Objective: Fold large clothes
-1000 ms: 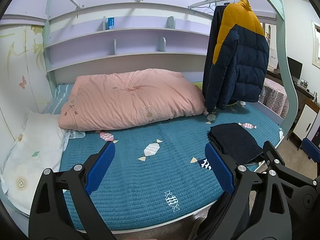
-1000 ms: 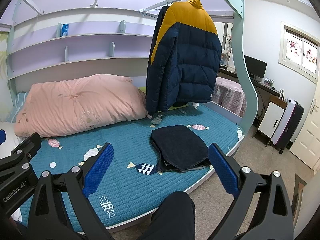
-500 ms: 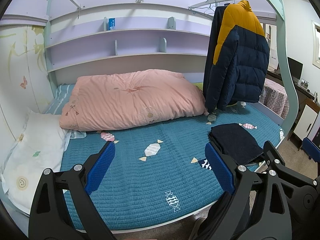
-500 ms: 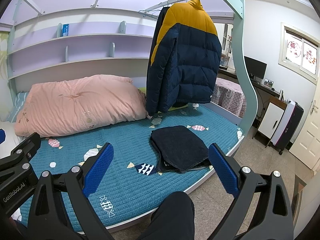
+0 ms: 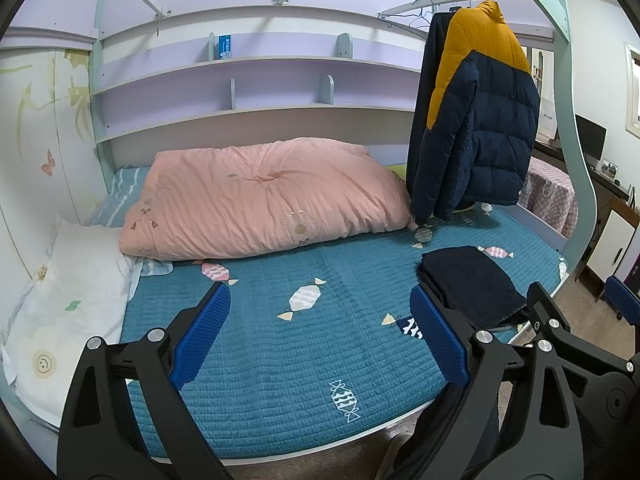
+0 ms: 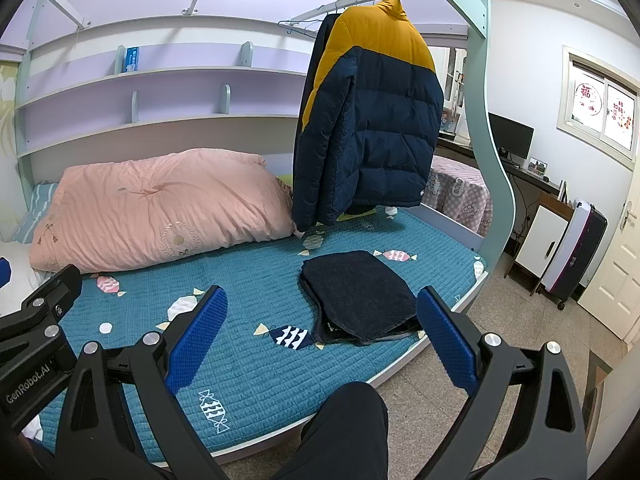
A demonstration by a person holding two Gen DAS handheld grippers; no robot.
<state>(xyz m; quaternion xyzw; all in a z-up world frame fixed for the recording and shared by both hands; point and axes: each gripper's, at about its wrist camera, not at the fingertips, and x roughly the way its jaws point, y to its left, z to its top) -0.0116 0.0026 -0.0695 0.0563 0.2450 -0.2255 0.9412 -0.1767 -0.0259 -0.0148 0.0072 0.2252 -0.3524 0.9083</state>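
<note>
Holding both claws wide and empty at the bed's (image 5: 280, 344) edge, I see folded jeans (image 6: 360, 292) just ahead of the right claw (image 6: 320, 336), right of the left claw (image 5: 320, 336); the jacket (image 6: 372, 120) hangs beyond, likely next.

From my feeds: duvet (image 5: 264, 196) lies at the bed's (image 5: 256, 364) back, shelves (image 5: 240, 88) behind it. Pillow (image 5: 68, 300) sits left of duvet. Jacket (image 6: 368, 128) hangs right of duvet. Folded garment (image 6: 356, 296) lies near the bed's front right edge, below the jacket.
</note>
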